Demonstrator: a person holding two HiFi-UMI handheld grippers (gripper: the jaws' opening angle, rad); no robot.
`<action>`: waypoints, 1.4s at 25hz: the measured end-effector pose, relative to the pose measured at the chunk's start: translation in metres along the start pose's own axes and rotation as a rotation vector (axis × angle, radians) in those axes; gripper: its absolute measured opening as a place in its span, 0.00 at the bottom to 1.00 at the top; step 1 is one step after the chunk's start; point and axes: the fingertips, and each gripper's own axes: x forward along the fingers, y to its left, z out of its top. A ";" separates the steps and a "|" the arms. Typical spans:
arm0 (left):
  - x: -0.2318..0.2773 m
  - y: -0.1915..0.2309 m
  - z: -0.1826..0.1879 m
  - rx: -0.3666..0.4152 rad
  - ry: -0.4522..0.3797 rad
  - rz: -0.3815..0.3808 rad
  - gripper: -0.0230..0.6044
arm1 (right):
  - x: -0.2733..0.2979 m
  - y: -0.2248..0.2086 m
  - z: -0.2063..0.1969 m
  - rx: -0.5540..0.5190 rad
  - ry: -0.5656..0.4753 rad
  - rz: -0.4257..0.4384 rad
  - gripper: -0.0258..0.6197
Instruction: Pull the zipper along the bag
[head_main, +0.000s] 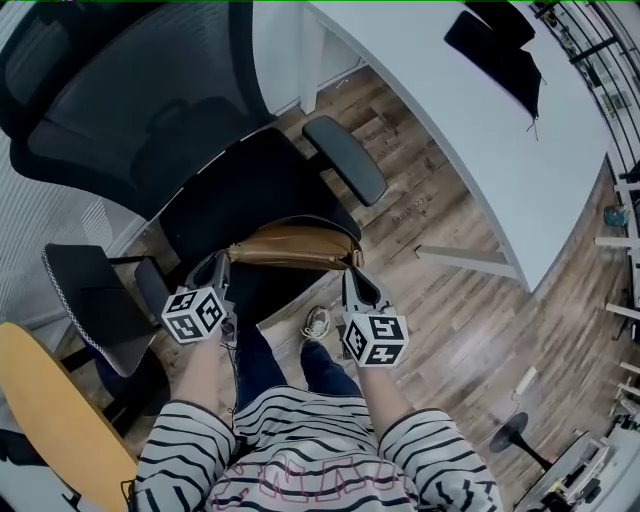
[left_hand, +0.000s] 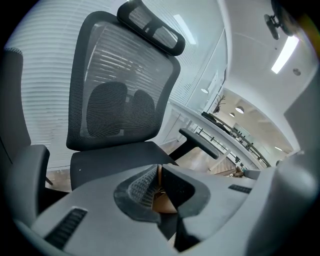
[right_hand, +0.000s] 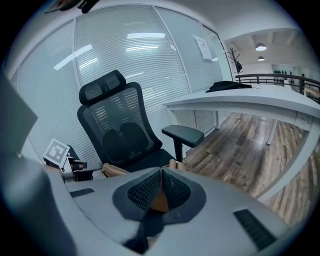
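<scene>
A tan leather bag (head_main: 295, 245) lies across the front of a black office chair's seat (head_main: 250, 185). My left gripper (head_main: 222, 264) is shut on the bag's left end; tan leather (left_hand: 162, 204) shows between its pads. At the bag's right end, my right gripper (head_main: 352, 274) is shut with a tan piece (right_hand: 160, 200) pinched between its pads. I cannot tell whether that piece is the zipper pull. In the right gripper view the bag's top edge (right_hand: 114, 170) runs left toward the left gripper (right_hand: 75, 167). The zipper itself is hidden.
The chair's mesh back (head_main: 120, 110) rises behind the bag and its armrest (head_main: 345, 158) stands at the right. A white desk (head_main: 480, 120) with a black cloth (head_main: 500, 50) lies beyond. A second chair (head_main: 90, 300) and a yellow tabletop (head_main: 50, 410) are at the left.
</scene>
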 end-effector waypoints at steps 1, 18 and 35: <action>0.000 0.000 0.000 0.000 -0.001 0.003 0.11 | -0.002 -0.002 0.001 -0.004 -0.002 -0.004 0.10; -0.004 -0.001 -0.001 0.043 -0.007 0.038 0.11 | -0.015 0.008 0.000 -0.209 -0.039 -0.041 0.10; -0.047 -0.015 0.007 0.099 -0.037 0.039 0.13 | -0.029 0.056 -0.025 -0.329 -0.005 0.077 0.10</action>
